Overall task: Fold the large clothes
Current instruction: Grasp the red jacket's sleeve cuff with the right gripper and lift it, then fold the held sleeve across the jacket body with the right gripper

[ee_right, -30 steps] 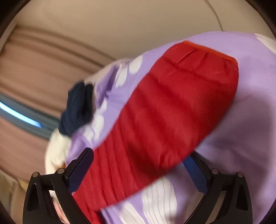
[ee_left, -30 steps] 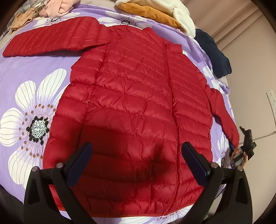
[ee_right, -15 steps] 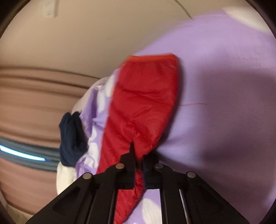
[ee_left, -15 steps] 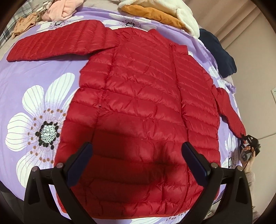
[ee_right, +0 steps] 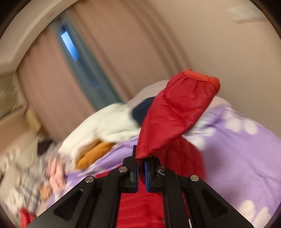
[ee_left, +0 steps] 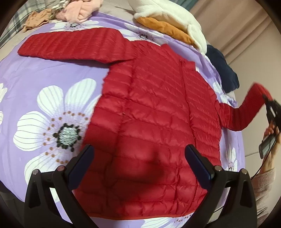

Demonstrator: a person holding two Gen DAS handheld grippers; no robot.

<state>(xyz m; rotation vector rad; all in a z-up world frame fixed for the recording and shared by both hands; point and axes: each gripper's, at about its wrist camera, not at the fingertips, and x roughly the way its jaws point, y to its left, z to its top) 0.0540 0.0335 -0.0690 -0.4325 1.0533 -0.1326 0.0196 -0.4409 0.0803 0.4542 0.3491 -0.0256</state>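
A red quilted jacket (ee_left: 154,112) lies spread flat on the purple flowered bedspread (ee_left: 43,84), one sleeve stretched out to the upper left. My left gripper (ee_left: 138,157) hovers open above the jacket's lower hem, holding nothing. At the right edge of that view, my right gripper (ee_left: 271,105) holds the other sleeve (ee_left: 249,108) lifted off the bed. In the right wrist view the right gripper (ee_right: 141,162) is shut on the red sleeve (ee_right: 175,114), whose cuff end stands up above the jaws.
White and orange fleece clothes (ee_left: 168,19) and a navy garment (ee_left: 223,68) lie at the bed's far edge. Pink and tan clothes (ee_left: 70,10) are piled at the top left. A person's hand and grey sleeve (ee_left: 267,168) show at the right. Curtains (ee_right: 108,57) hang behind.
The right gripper shut on the jacket's right sleeve and raised it off the bed, rolling as it rose. The left gripper drifted slightly, staying open over the hem.
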